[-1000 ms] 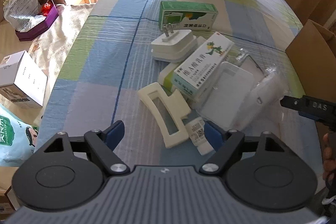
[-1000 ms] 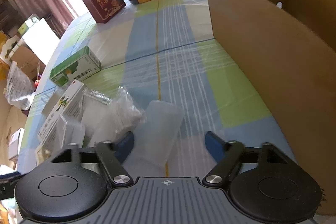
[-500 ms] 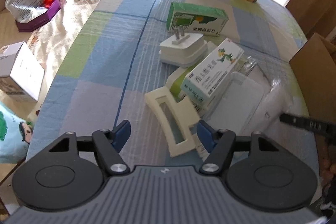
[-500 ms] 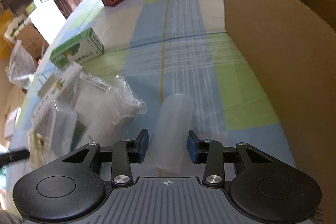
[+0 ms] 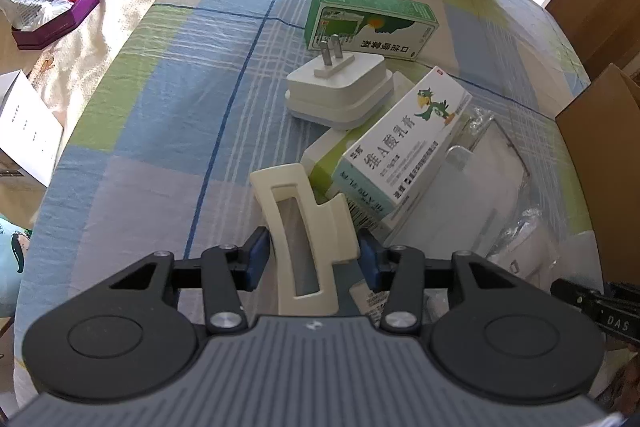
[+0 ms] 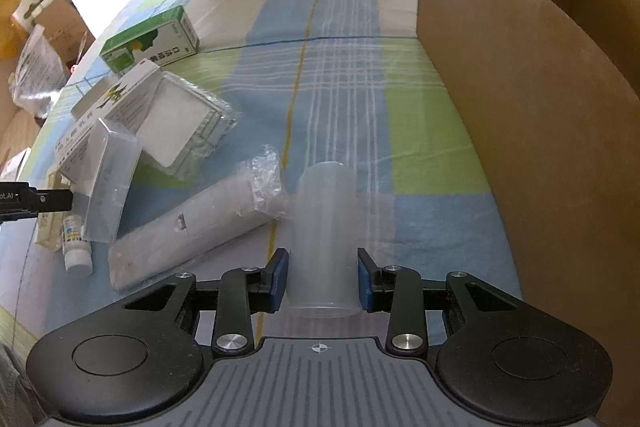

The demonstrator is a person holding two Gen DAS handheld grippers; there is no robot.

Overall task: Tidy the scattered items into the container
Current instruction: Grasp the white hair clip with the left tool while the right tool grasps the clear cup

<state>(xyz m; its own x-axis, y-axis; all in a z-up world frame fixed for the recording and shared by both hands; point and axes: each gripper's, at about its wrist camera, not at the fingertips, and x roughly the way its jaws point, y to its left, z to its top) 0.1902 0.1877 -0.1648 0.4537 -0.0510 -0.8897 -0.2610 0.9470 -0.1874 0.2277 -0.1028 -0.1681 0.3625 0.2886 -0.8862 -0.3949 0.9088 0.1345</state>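
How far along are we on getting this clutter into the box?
Early. Nothing can be seen inside the cardboard box; its interior is hidden. In hand: the right gripper is shut on the clear plastic cup, and the left gripper brackets the cream hair clip. Left on the table: the white plug adapter, green box, ointment box, wrapped roll and small bottle.

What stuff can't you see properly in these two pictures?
- Inside of the cardboard box: right wrist view, its tall near wall hides whatever is in it.
- Small white bottle: right wrist view, label print too small to read.
- White box under the parrot box: left wrist view, mostly covered.
- Hair claw: left wrist view, its near end is hidden behind the left gripper.
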